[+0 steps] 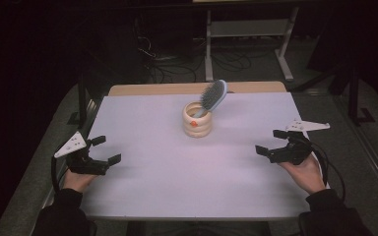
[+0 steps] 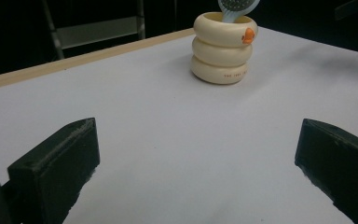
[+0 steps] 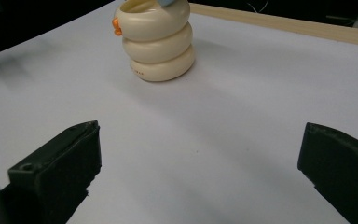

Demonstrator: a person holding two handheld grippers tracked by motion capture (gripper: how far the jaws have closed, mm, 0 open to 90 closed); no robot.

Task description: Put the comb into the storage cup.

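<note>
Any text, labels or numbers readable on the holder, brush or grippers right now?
Holder: one line of small dark print on its bottom ring, too small and blurred to read.
Brush: no text to be seen.
Left gripper and right gripper: no markings legible.
Table: plain, no text.

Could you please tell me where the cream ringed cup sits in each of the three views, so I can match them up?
High view: the cup stands just above centre on the table, with a brush leaning out of it.
Left gripper view: top, right of centre.
Right gripper view: top, left of centre.
Shared landmark: the orange mark near the cup's rim.
</note>
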